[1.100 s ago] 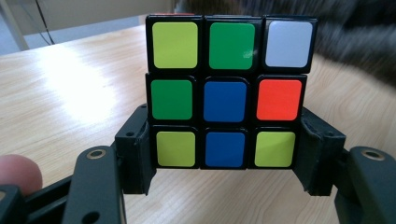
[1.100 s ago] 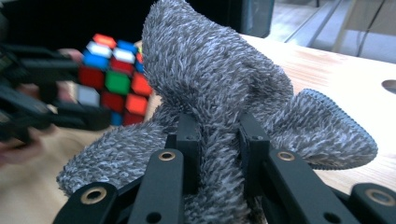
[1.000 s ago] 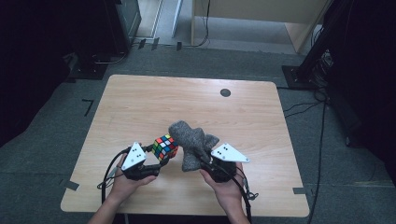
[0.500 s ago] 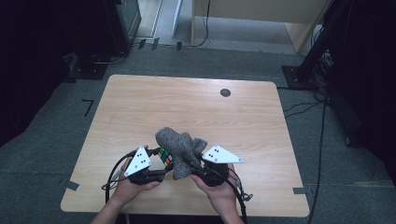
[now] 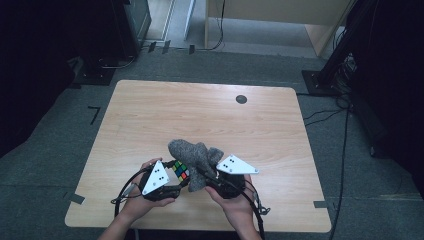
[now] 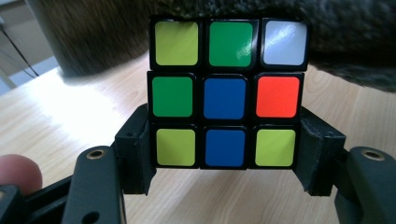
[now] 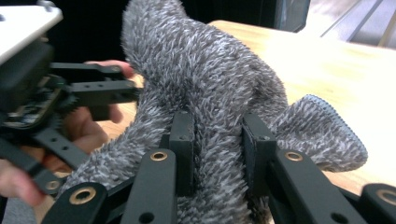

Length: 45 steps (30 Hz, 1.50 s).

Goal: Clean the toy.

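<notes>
A scrambled Rubik's cube (image 5: 181, 170) (image 6: 225, 95) is clamped by its lower row between the jaws of my left gripper (image 5: 178, 176) (image 6: 225, 156), just above the wooden table (image 5: 150, 115). A fuzzy grey fabric piece (image 5: 192, 152) (image 7: 205, 70), shaped like a sock or mitten, stands up from my right gripper (image 5: 204, 178) (image 7: 218, 144), whose pads pinch it at its lower part. The fabric leans left over the cube and touches its top. Both grippers sit close together near the table's front edge.
A small black round disc (image 5: 241, 99) lies at the far right of the table. Dark stands and cables (image 5: 345, 115) line the floor around it. A wooden cabinet (image 5: 280, 20) stands behind the table.
The grey fabric has swung left and now overhangs the cube, which stood beside it before. Both grippers drew slightly toward the near edge and closer together.
</notes>
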Available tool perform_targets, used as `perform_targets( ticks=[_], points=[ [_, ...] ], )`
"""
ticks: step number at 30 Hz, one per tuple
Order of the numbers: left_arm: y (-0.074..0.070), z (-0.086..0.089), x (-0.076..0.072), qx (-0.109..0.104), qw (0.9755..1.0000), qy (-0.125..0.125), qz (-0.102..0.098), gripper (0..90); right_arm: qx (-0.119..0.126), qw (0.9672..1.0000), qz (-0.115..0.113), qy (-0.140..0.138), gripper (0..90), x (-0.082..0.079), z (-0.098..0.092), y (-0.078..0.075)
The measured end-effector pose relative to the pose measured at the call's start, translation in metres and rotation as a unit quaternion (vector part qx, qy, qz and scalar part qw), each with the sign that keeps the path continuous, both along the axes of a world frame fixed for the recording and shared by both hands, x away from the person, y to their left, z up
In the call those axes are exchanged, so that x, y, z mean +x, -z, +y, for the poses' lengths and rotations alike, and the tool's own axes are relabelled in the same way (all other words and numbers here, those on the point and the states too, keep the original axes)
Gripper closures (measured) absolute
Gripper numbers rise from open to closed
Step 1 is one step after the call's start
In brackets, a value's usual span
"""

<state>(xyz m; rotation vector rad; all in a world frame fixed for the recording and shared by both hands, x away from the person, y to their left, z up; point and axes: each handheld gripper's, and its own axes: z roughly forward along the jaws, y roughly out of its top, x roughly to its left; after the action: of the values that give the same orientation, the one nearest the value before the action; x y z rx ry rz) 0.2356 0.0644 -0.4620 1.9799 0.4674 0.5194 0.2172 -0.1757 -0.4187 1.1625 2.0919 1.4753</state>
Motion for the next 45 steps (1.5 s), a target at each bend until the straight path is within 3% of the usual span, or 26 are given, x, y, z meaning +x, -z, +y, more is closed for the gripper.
perform_targets(
  ticks=[2, 4, 6, 8, 11, 13, 16, 21, 24, 26, 29, 31, 33, 36, 39, 40, 43, 45],
  points=[
    [0.0, 0.002, 0.001, -0.001, 1.0, -0.003, 0.003, 34.5, -0.022, 0.9995, 0.005, 0.022, 71.1, 0.005, -0.004, 0.004],
    [0.0, 0.001, 0.003, 0.005, 0.9999, -0.013, 0.004, 34.5, -0.018, 0.9991, 0.016, 0.036, 71.2, 0.007, -0.009, 0.007],
    [0.002, -0.001, 0.005, 0.019, 0.9996, -0.02, 0.006, 34.5, -0.003, 0.9995, 0.008, 0.031, 71.2, 0.004, -0.011, 0.004],
    [0.004, -0.005, 0.005, 0.035, 0.9991, -0.022, 0.012, 34.5, -0.008, 0.9998, -0.013, 0.011, 71.0, -0.001, -0.006, -0.001],
    [0.005, -0.011, 0.004, 0.049, 0.9983, -0.023, 0.02, 34.5, -0.059, 0.9975, -0.038, -0.012, 70.8, -0.007, 0.01, -0.003],
    [0.005, -0.014, 0.005, 0.069, 0.9969, -0.032, 0.023, 34.5, -0.104, 0.9928, -0.059, -0.008, 70.6, -0.01, 0.02, 0.002],
    [0.003, -0.014, 0.005, 0.075, 0.9964, -0.031, 0.027, 34.6, -0.134, 0.9887, -0.067, -0.003, 70.4, -0.008, 0.021, 0.006],
    [0.0, -0.015, 0.006, 0.069, 0.9966, -0.03, 0.033, 34.6, -0.128, 0.9903, -0.052, 0.014, 70.6, -0.005, 0.014, 0.007],
    [0.001, -0.015, 0.008, 0.075, 0.9959, -0.036, 0.036, 34.5, -0.119, 0.9908, -0.064, 0.012, 70.0, -0.009, 0.016, 0.003],
    [0.002, -0.016, 0.008, 0.08, 0.9953, -0.04, 0.036, 34.5, -0.106, 0.9917, -0.072, -0.007, 68.8, -0.014, 0.02, -0.001],
    [0.003, -0.022, 0.005, 0.093, 0.9943, -0.042, 0.032, 34.6, -0.157, 0.9834, -0.089, -0.021, 66.6, -0.017, 0.035, 0.0],
    [0.004, -0.027, 0.003, 0.113, 0.9919, -0.054, 0.023, 34.6, -0.176, 0.9808, -0.082, -0.019, 64.0, -0.015, 0.039, 0.005],
    [0.006, -0.028, 0.004, 0.115, 0.9915, -0.053, 0.032, 34.6, -0.171, 0.9829, -0.065, -0.022, 58.2, -0.01, 0.035, 0.009],
    [0.004, -0.026, 0.006, 0.104, 0.9918, -0.059, 0.044, 34.6, -0.137, 0.9895, -0.036, -0.03, 48.0, -0.005, 0.026, 0.008],
    [0.002, -0.021, 0.01, 0.091, 0.9921, -0.065, 0.057, 34.5, -0.105, 0.9925, -0.039, -0.048, 43.2, -0.006, 0.021, 0.003],
    [0.002, -0.02, 0.01, 0.089, 0.9921, -0.066, 0.059, 34.6, -0.098, 0.993, -0.045, -0.049, 43.6, -0.007, 0.019, 0.001],
    [0.001, -0.02, 0.01, 0.083, 0.9925, -0.067, 0.059, 34.5, -0.072, 0.9947, -0.066, -0.034, 55.6, -0.01, 0.015, -0.004],
    [0.001, -0.022, 0.009, 0.083, 0.993, -0.063, 0.057, 34.6, -0.085, 0.9936, -0.066, -0.035, 65.7, -0.01, 0.017, -0.003]
  ],
)
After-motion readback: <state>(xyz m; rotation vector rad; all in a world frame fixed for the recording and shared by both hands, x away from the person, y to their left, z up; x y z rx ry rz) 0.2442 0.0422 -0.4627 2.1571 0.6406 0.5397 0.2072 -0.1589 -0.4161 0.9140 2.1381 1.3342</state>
